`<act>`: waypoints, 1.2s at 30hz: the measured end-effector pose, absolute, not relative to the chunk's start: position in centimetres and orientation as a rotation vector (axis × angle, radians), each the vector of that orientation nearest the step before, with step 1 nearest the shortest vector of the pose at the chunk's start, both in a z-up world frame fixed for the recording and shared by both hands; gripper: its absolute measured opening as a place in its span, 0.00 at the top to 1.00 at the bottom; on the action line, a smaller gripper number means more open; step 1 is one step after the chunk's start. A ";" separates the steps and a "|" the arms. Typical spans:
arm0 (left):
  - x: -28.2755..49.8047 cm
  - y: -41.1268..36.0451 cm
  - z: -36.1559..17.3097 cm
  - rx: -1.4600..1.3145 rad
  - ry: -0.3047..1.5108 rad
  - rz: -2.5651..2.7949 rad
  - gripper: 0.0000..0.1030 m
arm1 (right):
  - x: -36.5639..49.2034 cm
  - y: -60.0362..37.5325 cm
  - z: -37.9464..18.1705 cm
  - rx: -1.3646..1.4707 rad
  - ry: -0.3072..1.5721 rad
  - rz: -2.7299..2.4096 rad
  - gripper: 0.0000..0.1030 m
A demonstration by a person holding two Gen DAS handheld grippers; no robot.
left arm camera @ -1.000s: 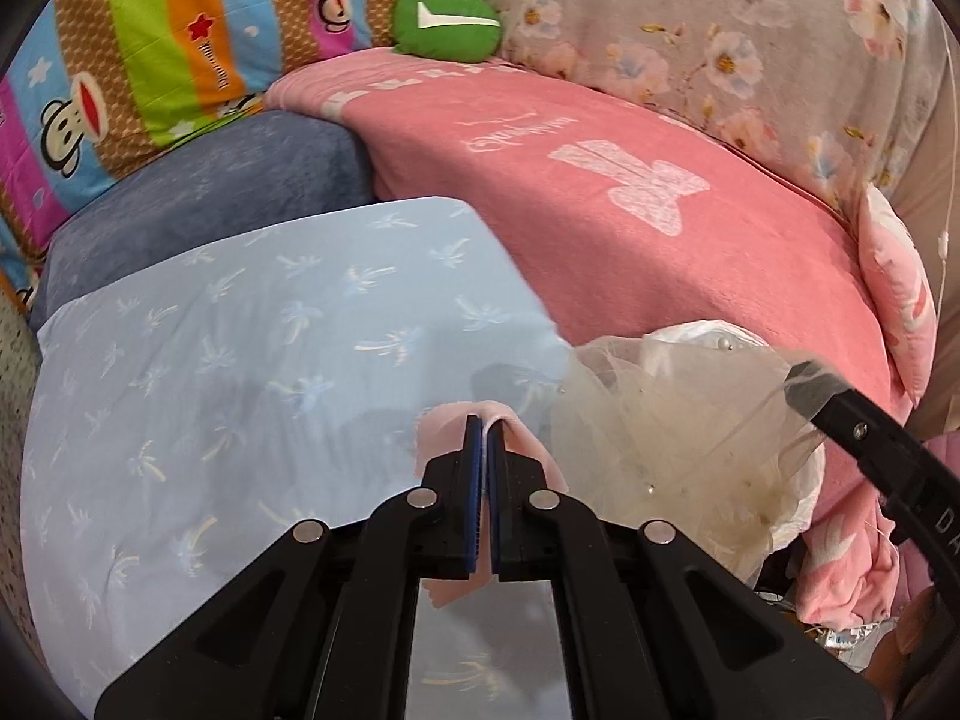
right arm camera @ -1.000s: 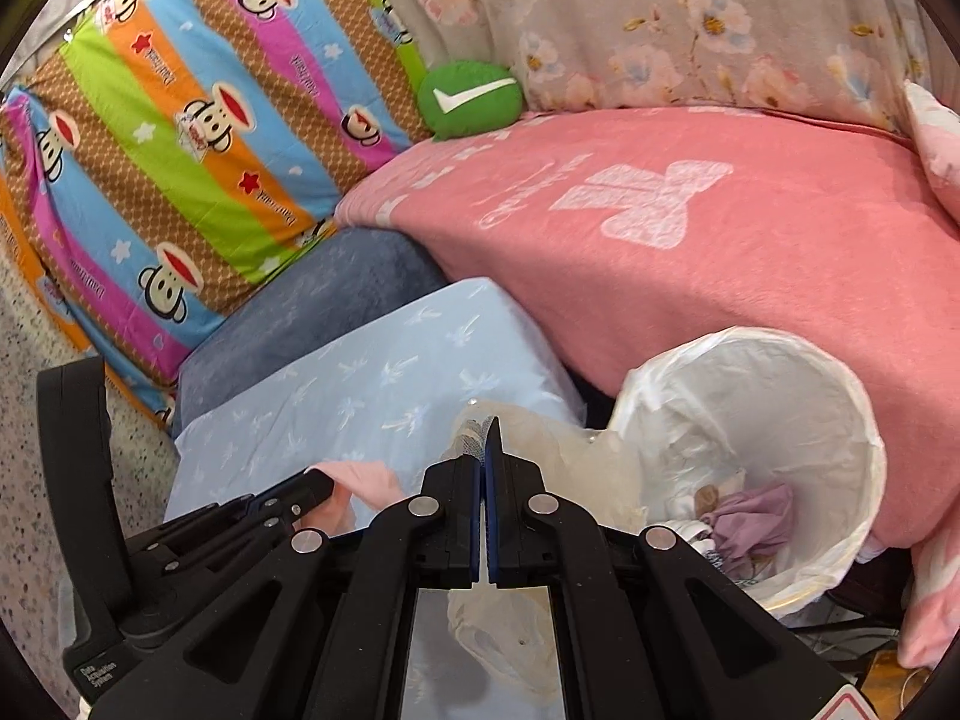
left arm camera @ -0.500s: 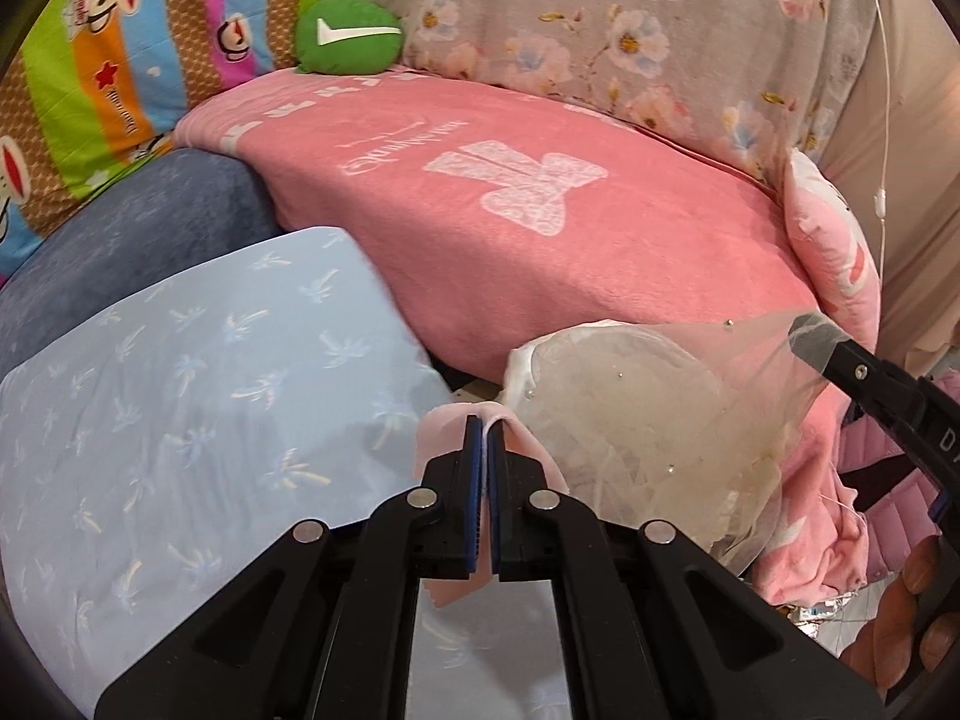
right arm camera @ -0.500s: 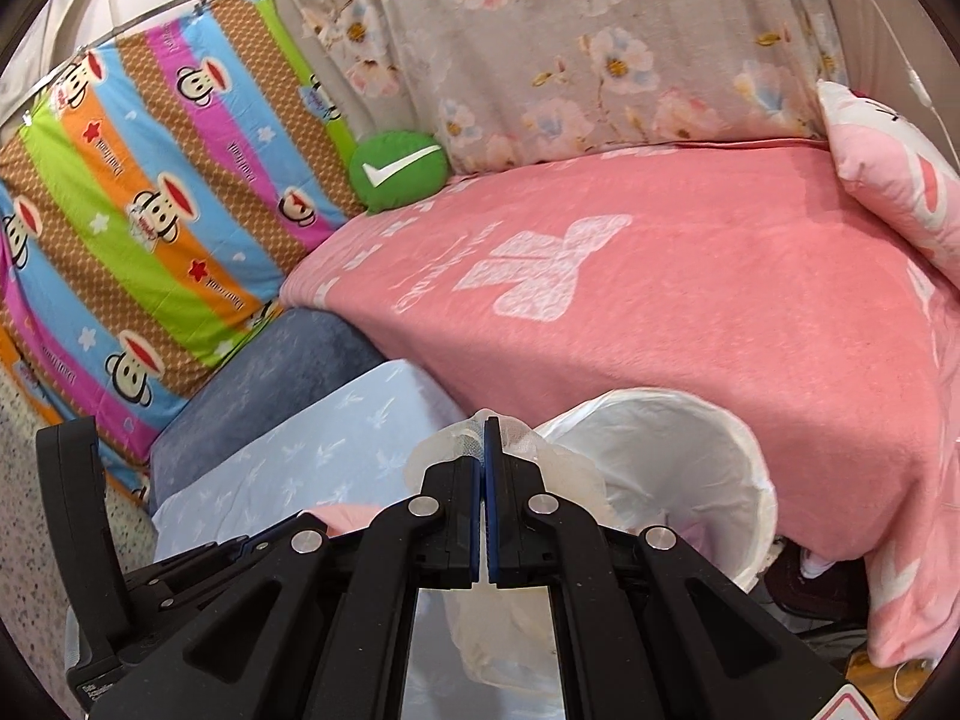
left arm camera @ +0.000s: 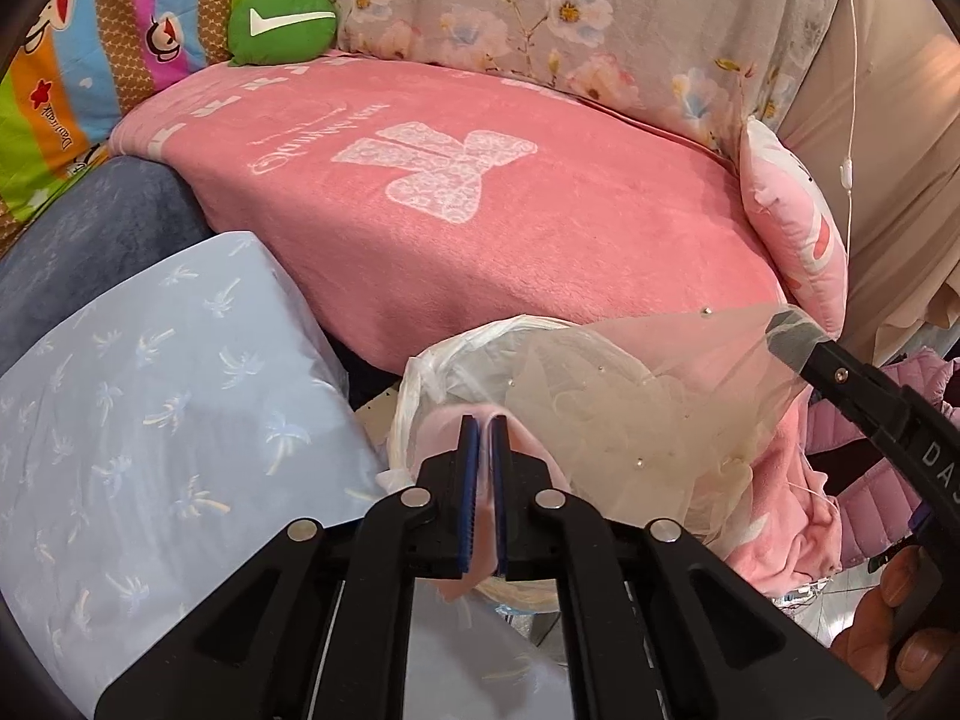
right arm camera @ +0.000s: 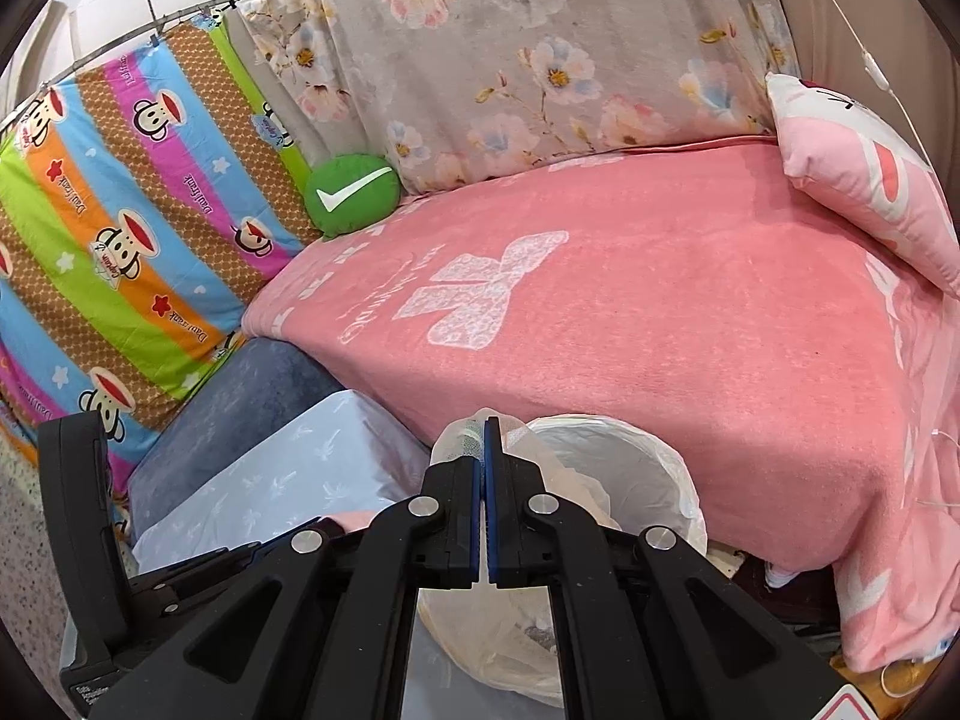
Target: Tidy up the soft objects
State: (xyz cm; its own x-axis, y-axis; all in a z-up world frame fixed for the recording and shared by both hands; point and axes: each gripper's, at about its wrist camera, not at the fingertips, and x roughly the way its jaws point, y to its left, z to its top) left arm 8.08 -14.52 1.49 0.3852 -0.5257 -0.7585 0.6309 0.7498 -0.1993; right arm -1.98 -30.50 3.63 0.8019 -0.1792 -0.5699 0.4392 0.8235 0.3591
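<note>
My left gripper (left arm camera: 485,420) is shut on a fold of pink cloth (left arm camera: 432,438). A sheer cream tulle with small beads (left arm camera: 630,396) joins that cloth and stretches right to my right gripper (left arm camera: 792,336), which is shut on its far corner. Cloth and tulle hang over a bin with a white liner (left arm camera: 420,372). In the right wrist view, the right gripper (right arm camera: 485,423) pinches the tulle (right arm camera: 522,444) above the bin (right arm camera: 660,468), and the left gripper (right arm camera: 282,546) sits low left with pink cloth (right arm camera: 354,519) at its tips.
A pink blanket (left arm camera: 540,228) covers the seat behind the bin. Left of the bin lies a light-blue palm-print cushion (left arm camera: 150,408). A green round cushion (left arm camera: 282,24) and a pink-white pillow (left arm camera: 792,240) sit at the back. Pink clothes (left arm camera: 780,522) are heaped at right.
Both grippers have carried the cloth and tulle rightward, from over the blue cushion to over the bin. The tulle is now stretched wider between them.
</note>
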 end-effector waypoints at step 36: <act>8.4 -10.4 -0.7 0.144 0.875 -0.551 0.40 | -1.3 -27.4 -6.3 0.397 0.889 -0.352 0.66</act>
State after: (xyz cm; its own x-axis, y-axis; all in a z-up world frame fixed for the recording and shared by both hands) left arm 8.37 -10.40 -0.68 0.5122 -0.3986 -0.7608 0.5132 0.8523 -0.1010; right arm -1.27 -27.41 -6.28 0.5823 -0.1317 -0.8022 0.4538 0.8714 0.1864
